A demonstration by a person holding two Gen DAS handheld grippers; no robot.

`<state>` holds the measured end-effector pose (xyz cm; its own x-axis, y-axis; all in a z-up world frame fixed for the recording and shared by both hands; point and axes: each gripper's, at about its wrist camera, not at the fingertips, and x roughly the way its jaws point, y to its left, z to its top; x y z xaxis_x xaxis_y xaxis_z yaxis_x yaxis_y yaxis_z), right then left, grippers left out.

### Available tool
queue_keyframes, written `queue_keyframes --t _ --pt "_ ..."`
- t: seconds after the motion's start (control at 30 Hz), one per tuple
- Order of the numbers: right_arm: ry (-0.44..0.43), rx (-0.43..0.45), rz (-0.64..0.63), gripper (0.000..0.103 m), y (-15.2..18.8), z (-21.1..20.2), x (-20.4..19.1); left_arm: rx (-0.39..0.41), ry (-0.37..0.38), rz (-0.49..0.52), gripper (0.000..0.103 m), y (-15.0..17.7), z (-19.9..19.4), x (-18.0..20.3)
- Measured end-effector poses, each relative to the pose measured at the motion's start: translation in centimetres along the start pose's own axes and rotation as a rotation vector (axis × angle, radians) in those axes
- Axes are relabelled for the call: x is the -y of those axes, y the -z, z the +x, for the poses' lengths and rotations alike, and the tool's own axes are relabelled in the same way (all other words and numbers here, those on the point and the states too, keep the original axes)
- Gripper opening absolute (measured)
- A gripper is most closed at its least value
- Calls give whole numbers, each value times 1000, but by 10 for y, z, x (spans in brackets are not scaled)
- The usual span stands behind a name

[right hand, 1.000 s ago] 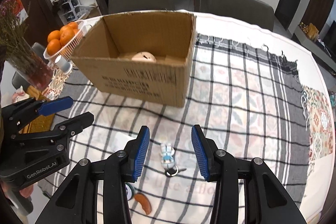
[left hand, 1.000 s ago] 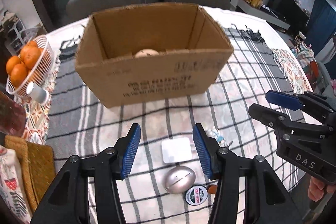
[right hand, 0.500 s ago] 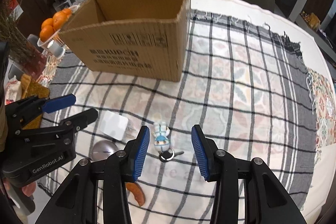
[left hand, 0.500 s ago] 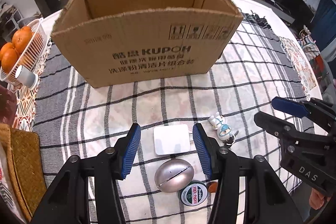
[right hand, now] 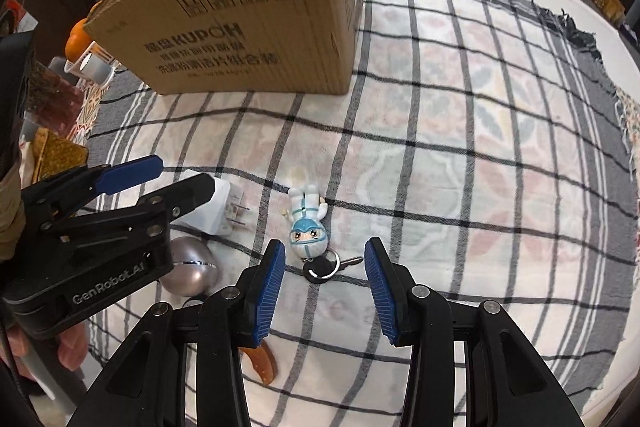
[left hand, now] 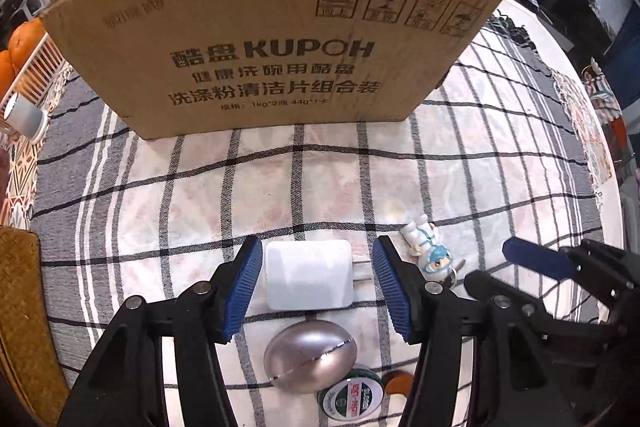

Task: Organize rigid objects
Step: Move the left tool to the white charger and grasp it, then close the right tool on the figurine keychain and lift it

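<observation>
Left gripper [left hand: 316,283]: fingers spread wide, straddling the white charger [left hand: 308,275] on the counter, gripping nothing. Right gripper [right hand: 324,287]: fingers apart and empty, just short of the figurine keychain [right hand: 306,227]. Cardboard box [left hand: 272,27] stands beyond.

Tin [left hand: 349,399] behind egg, box interior unseen

A brown cardboard box [left hand: 272,39] with black print stands on a black-and-white checked cloth [left hand: 320,179], beside a white charger [left hand: 308,281], silver egg [left hand: 310,357] and white-and-blue figurine [right hand: 306,219].
</observation>
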<state>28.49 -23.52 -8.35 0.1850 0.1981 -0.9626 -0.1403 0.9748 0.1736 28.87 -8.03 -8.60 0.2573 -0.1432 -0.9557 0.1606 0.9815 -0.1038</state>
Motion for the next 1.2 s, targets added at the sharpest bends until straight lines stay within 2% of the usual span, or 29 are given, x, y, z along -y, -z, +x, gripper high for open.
queue_keyframes --t 0.4,0.6,0.83,0.97,1.2 --pt "-14 -26 6 43 -3 23 0 -58 -25 -7 59 1 28 2" --pt "-9 -27 2 43 -5 32 -5 -59 -60 -14 59 -3 38 4" --pt "19 -27 -24 42 -5 42 -13 -78 -55 -36 59 -1 50 3" --pt "21 -29 -25 33 -5 46 -15 -84 -29 -43 55 -2 54 2" --pt "28 -20 -33 28 -6 52 -19 -85 -32 -27 55 -4 57 0"
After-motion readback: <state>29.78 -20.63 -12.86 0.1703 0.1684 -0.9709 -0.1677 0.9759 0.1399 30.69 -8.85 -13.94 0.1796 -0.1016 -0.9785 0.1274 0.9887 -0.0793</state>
